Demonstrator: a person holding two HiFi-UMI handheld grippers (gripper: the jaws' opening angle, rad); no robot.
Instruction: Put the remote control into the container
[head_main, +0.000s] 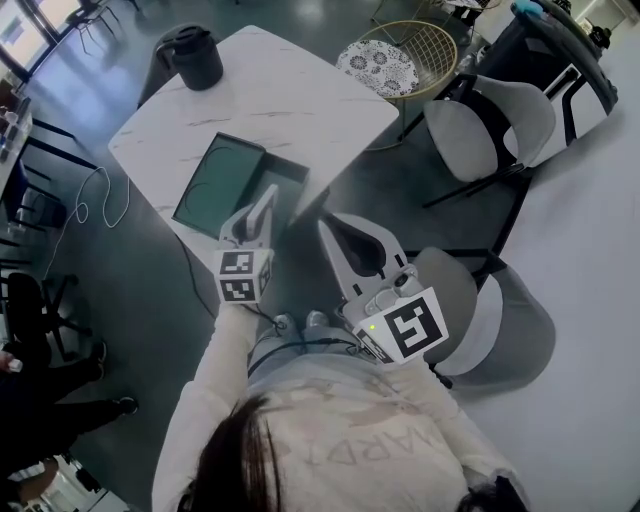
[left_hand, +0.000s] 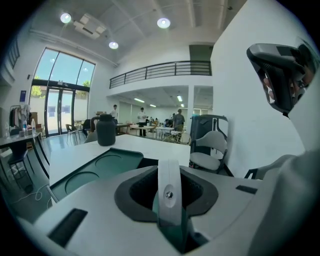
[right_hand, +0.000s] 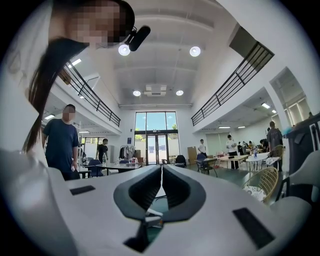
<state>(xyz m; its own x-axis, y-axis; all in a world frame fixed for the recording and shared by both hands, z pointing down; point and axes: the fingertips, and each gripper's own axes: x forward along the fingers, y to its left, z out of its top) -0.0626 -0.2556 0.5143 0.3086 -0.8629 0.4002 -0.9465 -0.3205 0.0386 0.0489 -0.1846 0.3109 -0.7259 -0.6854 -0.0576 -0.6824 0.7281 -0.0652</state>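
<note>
No remote control shows in any view. A dark green tray-like container (head_main: 222, 180) with round recesses lies on the white marble table (head_main: 290, 100), and it also appears as the green tray (left_hand: 95, 167) in the left gripper view. My left gripper (head_main: 269, 192) is shut and empty, its tip over the container's near right corner; its jaws (left_hand: 168, 165) stand pressed together. My right gripper (head_main: 328, 223) is also shut and empty, held off the table's near edge over the floor, and the right gripper (right_hand: 161, 172) points out across the hall.
A black jug (head_main: 198, 57) stands at the table's far corner, seen again as the jug (left_hand: 106, 130). Grey-and-white chairs (head_main: 490, 125) and a gold wire chair (head_main: 405, 55) stand to the right. A white cable (head_main: 95, 200) lies on the floor at left. People stand in the background (right_hand: 61, 140).
</note>
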